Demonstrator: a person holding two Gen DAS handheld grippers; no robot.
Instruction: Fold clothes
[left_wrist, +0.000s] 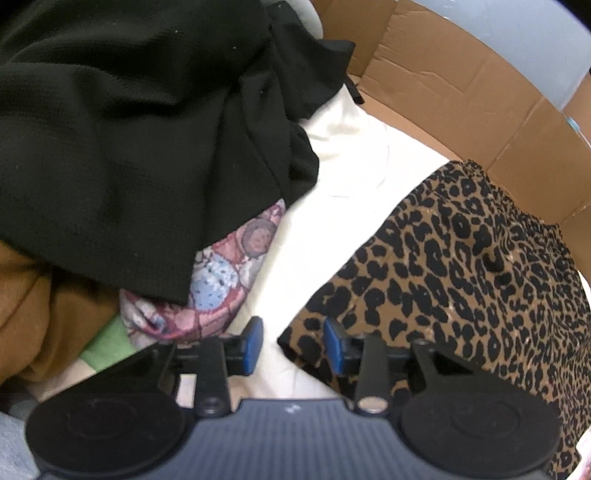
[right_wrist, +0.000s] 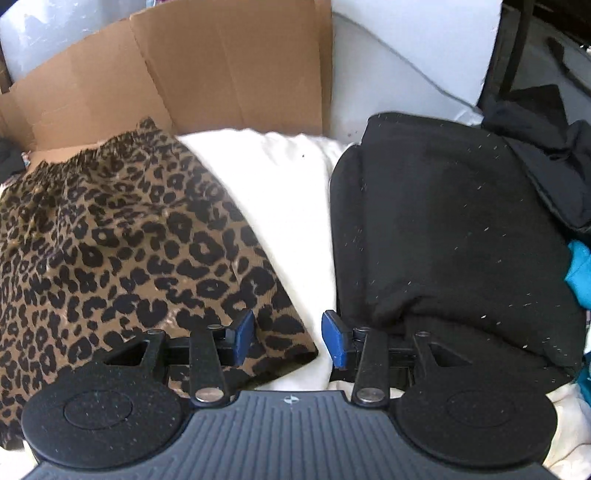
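Note:
A leopard-print garment lies flat on a white sheet; it also shows in the right wrist view, its elastic waistband at the far end. My left gripper is open and empty, just above the garment's near left corner. My right gripper is open and empty, over the garment's near right corner and the white sheet. A folded black garment lies to the right of the leopard one.
A loose black garment is heaped on the left over a patterned pink cloth, a brown cloth and a green one. A cardboard sheet stands behind. Dark clothes and a teal cloth lie at far right.

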